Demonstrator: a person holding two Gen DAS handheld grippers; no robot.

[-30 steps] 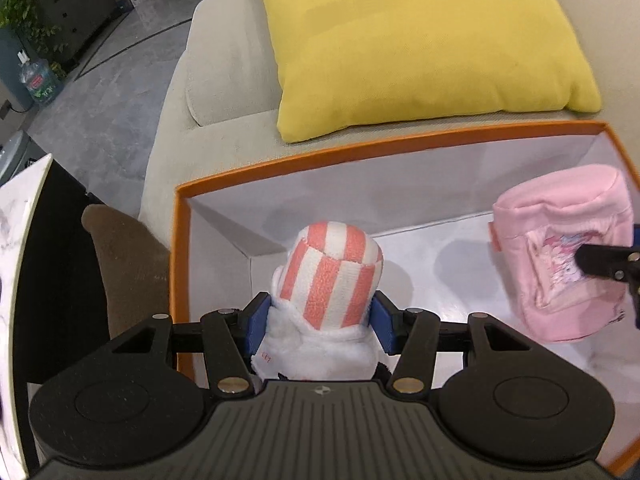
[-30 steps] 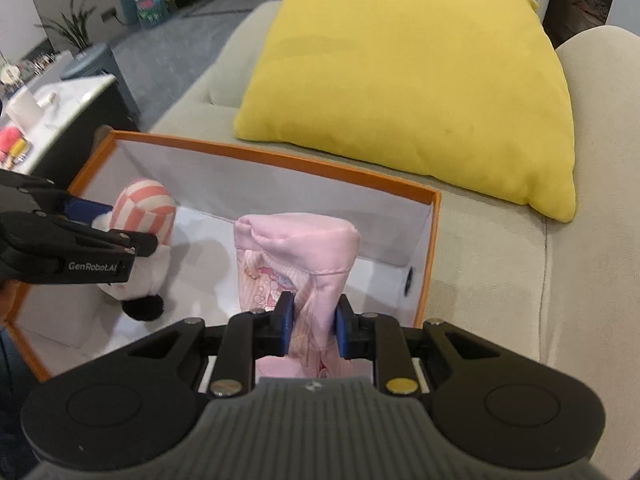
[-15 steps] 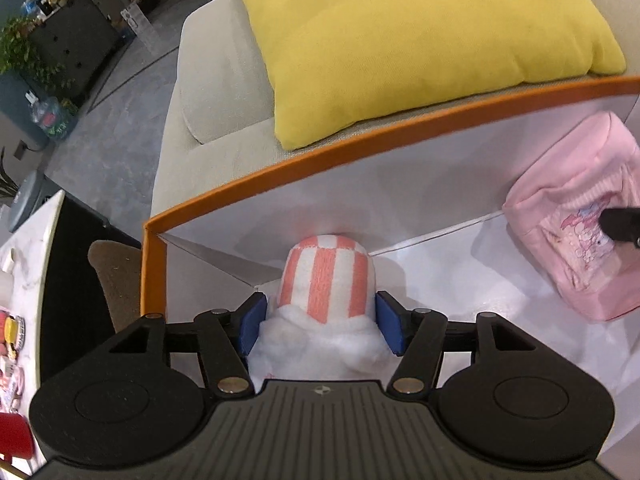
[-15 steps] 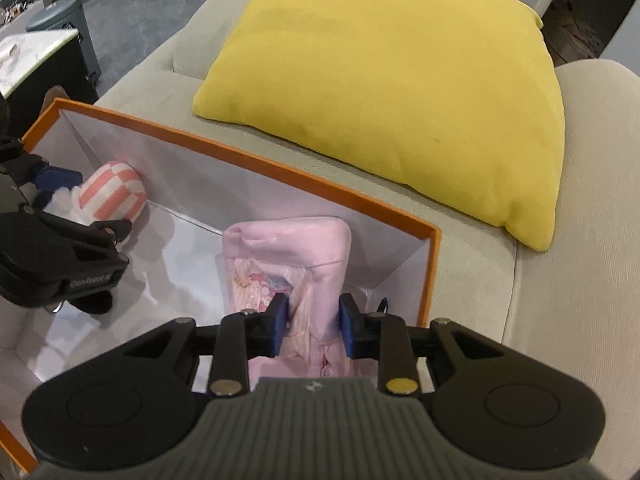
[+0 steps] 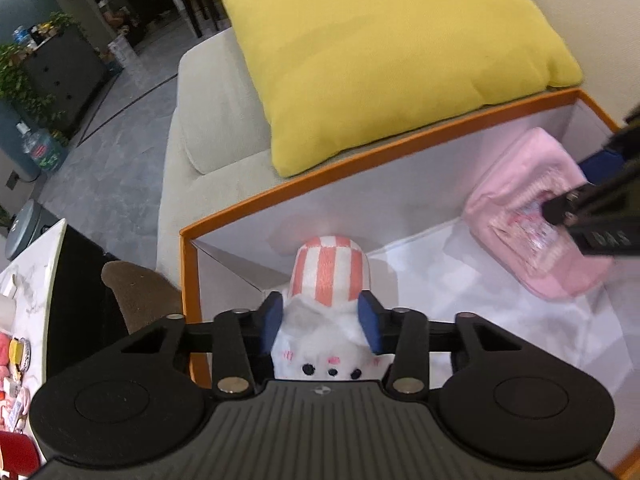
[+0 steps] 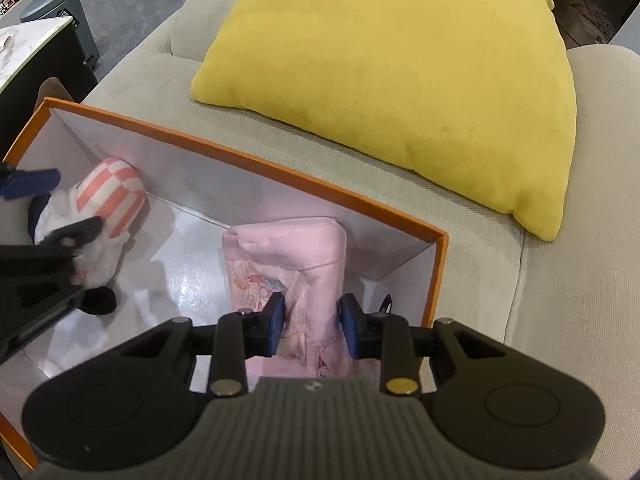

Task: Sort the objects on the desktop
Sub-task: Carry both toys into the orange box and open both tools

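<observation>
Beige sofa (image 6: 560, 240) carries yellow cushion (image 6: 400, 72) and, just in front of it, orange-rimmed box (image 6: 320, 196) with white interior. Inside box: pink pouch (image 6: 292, 256) at right end, jaws of right gripper (image 6: 313, 326) set on either side of it, blue pads touching the fabric. Striped plush toy (image 5: 328, 276) in left corner, left gripper (image 5: 322, 326) jaws parted, flanking its white body.

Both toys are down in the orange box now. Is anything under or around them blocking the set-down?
Nothing visible does. The plush toy in the left gripper and the pink pouch in the right gripper sit apart on the orange box's white floor.
</observation>
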